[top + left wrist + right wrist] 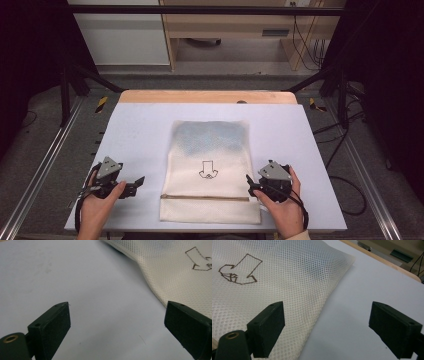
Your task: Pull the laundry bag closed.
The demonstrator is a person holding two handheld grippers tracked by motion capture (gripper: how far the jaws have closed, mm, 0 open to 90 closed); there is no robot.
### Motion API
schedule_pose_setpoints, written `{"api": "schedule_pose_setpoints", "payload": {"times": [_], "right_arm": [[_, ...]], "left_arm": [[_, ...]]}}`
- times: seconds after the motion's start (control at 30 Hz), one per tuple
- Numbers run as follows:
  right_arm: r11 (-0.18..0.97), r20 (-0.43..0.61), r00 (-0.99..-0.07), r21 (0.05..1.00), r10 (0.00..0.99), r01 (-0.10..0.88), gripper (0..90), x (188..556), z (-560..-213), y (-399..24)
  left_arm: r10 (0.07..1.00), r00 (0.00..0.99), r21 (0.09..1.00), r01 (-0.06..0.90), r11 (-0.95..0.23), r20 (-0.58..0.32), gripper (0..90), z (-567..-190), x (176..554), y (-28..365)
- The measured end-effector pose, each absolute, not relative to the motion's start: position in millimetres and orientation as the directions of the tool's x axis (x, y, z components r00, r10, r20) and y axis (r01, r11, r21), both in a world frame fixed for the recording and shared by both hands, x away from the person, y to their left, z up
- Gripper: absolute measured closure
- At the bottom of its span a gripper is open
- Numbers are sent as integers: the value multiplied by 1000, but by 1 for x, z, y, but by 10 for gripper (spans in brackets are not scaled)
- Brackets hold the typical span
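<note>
Both sets of fingers stand spread wide with nothing between them: the left gripper (131, 184) rests on the bare desk (140, 125) at about nine o'clock of the mesh laundry bag (210, 170), its right-hand finger (187, 330) just beside the bag's edge, while the right gripper (251, 184) sits at three o'clock, one finger (267, 327) over the netting and the other over bare desk. The bag lies flat in the middle of the desk, long side running away from the person, a brown zipper (205, 198) crossing it near the six o'clock end and a drawn arrow (206, 170) at its centre. It looks light, limp and open-woven, so it will likely sag and fold if lifted from one spot; the fingers should catch well on the netting, and the stitched side edges or the zipper band seem the firmest places to pinch, one on each side. A bluish-grey shadow (210, 135) shows through the twelve o'clock half, and something soft seems to be inside, but what it is cannot be made out. The zipper pull is too small to find, and whether the zipper is fully closed is unclear.
</note>
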State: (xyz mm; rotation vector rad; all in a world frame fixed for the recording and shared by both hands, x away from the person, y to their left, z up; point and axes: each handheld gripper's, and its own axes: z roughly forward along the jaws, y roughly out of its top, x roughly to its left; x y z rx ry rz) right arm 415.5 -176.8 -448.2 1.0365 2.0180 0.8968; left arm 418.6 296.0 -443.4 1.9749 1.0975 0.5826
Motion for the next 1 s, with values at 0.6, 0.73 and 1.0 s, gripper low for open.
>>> {"api": "schedule_pose_setpoints", "payload": {"times": [0.6,0.73,1.0], "right_arm": [[516,-278,-548,784,789,346,197,411,-431,-145],[546,-281,-597,773,752,323,227,411,-420,-128],[598,-277,-691,753,668,276,302,422,-405,-89]], "left_arm": [[861,508,810,501,-303,8,66,-445,399,297],[858,513,823,491,-287,-7,65,-444,399,298],[848,530,826,488,-281,-24,65,-447,405,294]]}}
